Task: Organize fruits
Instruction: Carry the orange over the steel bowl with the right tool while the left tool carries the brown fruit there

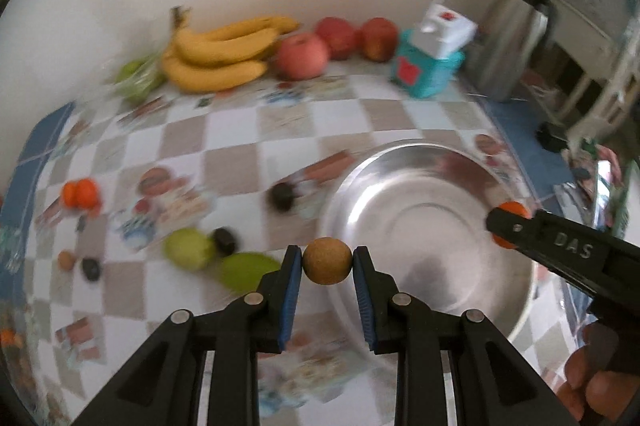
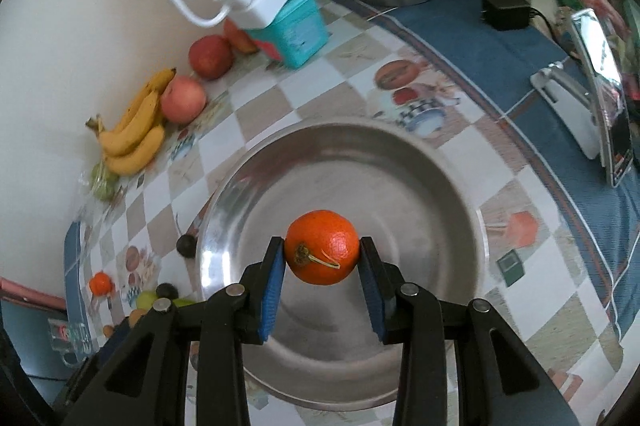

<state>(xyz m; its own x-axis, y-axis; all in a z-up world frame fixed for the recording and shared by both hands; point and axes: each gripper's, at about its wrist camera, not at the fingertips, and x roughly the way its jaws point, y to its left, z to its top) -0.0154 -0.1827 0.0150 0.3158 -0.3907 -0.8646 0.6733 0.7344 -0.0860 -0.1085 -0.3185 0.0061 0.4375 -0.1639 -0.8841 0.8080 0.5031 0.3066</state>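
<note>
Soft, even daylight fills both fisheye views, whose edges bend and darken into a black rim; motion blur smears the tabletop [image 1: 240, 130] in the left wrist view, the right wrist view stays sharper, and pale glare streaks the steel basin [image 2: 224, 226].

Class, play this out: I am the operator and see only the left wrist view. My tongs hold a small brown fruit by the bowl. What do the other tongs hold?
Observer: The right tongs grip an orange with its stem facing the camera.
Operator: Is it over the bowl?
Observer: Yes, the steel bowl lies right behind it, with nothing in the part shown.
Operator: What lies beyond my right edge?
Observer: A phone propped on a stand.
</note>
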